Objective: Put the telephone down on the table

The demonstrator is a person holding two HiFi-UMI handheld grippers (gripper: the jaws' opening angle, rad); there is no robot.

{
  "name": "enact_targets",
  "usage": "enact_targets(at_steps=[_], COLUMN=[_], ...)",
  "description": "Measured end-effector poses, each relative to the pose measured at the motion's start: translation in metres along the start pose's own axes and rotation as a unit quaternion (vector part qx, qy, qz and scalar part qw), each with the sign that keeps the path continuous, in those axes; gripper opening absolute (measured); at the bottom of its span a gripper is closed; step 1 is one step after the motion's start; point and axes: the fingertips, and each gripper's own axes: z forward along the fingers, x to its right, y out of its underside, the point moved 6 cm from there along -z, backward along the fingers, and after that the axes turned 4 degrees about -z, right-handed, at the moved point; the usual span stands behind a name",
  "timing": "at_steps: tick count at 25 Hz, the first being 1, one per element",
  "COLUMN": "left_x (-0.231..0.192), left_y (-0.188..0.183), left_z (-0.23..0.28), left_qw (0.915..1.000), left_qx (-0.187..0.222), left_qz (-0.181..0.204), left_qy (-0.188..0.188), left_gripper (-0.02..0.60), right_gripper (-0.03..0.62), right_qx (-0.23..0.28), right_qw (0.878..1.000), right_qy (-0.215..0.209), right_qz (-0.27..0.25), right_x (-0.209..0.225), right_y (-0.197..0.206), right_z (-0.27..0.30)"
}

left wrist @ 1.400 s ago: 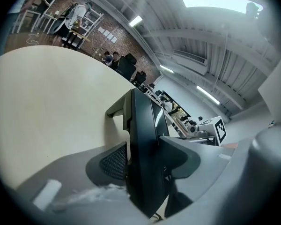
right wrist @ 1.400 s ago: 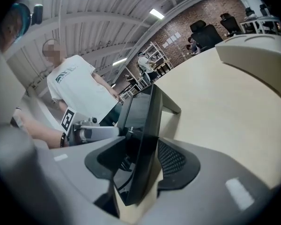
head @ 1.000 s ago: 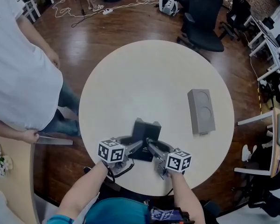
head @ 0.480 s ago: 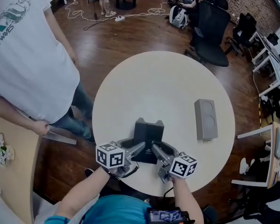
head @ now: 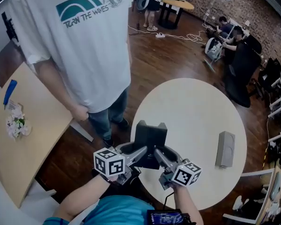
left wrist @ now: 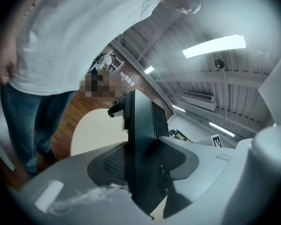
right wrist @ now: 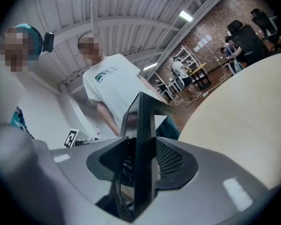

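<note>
The left gripper has its jaws clamped on the black telephone. In the left gripper view a grey pad presses on each flat side of the set, which stands on edge between them. The right gripper grips the same telephone from the opposite side. Its jaws have just been closing a little, and they press on both faces of the thin black body between them. Each gripper carries its cube of square markers, and the person's forearms reach in from the lower edge of the head view.

In the head view the telephone hangs between the two grippers over the near left edge of the round table. Its body overlaps both the pale top and the wooden floor beyond the rim. It looks raised off the top, though I cannot tell whether its lower end touches.

A grey box lies flat near the table's right edge, well apart from the telephone. A standing person in a white T-shirt with green print and jeans is near the table's left edge. At the far left is a wooden desk, with a small bunch of pale flowers and a blue object near its left edge. Beyond the table's far edge are black office chairs.
</note>
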Motion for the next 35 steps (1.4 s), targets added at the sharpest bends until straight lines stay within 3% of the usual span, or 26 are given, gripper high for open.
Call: enact_targets(at_steps=[7, 12, 17, 23, 28, 35], left_x=[-0.055, -0.107, -0.153, -0.204, -0.245, -0.313], left_y=[-0.055, -0.086, -0.106, -0.119, -0.131, -0.131], left_z=[-0.128, -0.229, -0.330, -0.415, -0.443, -0.450], left_qw=[0.9948, 0.9808, 0.9560, 0.9138, 0.8896, 0.8583], left_qx=[0.077, 0.144, 0.210, 0.283, 0.313, 0.337], left_qz=[-0.014, -0.028, -0.047, -0.083, -0.107, -0.149], left_qy=[-0.065, -0.129, -0.199, -0.279, -0.315, -0.357], left_gripper=[0.202, 0.204, 0.202, 0.204, 0.204, 0.206], right_gripper=[0.172, 0.172, 0.173, 0.175, 0.175, 0.175], right_qx=[-0.040, -0.091, -0.144, -0.212, -0.251, -0.307], right_qw=[0.996, 0.984, 0.963, 0.929, 0.911, 0.886], right_qy=[-0.077, -0.147, -0.220, -0.293, -0.318, -0.341], right_qz=[-0.027, -0.047, -0.061, -0.079, -0.081, -0.068], right_x=[-0.093, -0.162, -0.234, -0.297, -0.311, -0.297], right_y=[0.006, 0.024, 0.050, 0.079, 0.093, 0.124], right_z=[0.119, 0.221, 0.317, 0.418, 0.479, 0.557])
